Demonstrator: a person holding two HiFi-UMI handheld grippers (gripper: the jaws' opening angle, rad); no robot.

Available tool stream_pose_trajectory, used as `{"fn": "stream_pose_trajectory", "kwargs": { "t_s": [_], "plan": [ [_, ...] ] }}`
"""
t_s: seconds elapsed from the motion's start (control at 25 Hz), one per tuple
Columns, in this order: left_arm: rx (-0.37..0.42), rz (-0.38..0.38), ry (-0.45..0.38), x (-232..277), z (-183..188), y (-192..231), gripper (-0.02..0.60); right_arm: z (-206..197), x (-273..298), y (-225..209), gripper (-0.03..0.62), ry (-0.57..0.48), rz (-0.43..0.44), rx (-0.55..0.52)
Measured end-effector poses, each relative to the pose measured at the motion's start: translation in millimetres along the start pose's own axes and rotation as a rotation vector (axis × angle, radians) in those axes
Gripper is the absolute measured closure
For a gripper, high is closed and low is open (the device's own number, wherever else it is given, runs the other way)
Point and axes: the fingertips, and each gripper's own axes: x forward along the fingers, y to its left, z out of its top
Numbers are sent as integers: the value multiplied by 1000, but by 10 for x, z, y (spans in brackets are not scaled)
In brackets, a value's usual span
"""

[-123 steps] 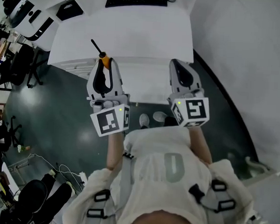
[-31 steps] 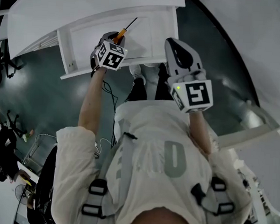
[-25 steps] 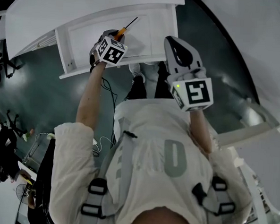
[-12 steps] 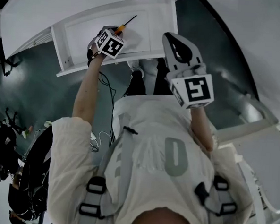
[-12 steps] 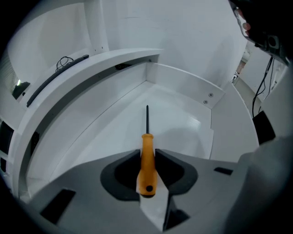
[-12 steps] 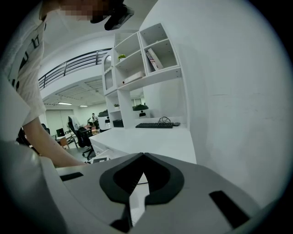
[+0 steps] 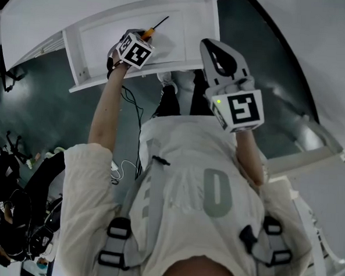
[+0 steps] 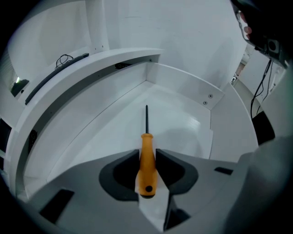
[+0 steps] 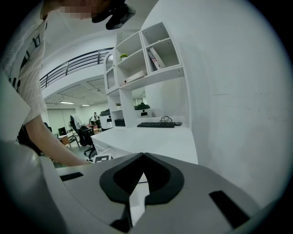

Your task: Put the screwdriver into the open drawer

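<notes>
The open drawer [image 7: 97, 42] lies under your left gripper [image 7: 142, 37], which points steeply down into it. Your right gripper [image 7: 207, 46] hangs near the drawer's right front corner, jaws together on nothing. The left jaws stand partly apart with the orange handle of the screwdriver [image 8: 147, 169] between them, pads touching it, and they have just been opening. The shaft aims at the drawer's bare floor, though I cannot tell whether the tip rests on it. If it hangs clear, letting go would likely drop it tip-first, so it may bounce or roll against a wall. Lifting away too quickly could snag the handle.
</notes>
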Motion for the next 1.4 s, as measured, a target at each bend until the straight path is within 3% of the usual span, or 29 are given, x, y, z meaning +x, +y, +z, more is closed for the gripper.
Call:
{"fn": "stream_pose_trajectory", "kwargs": {
  "t_s": [0.2, 0.6, 1.4],
  "plan": [
    [-29, -3, -7, -16, -9, 13, 465, 13, -40, 16, 589, -5, 3, -6],
    [-26, -35, -25, -83, 26, -48, 371, -1, -134, 44, 589, -10, 2, -10],
    [-82, 6, -41, -261, 79, 68, 366, 142, -133, 168, 589, -24, 30, -58]
  ]
}}
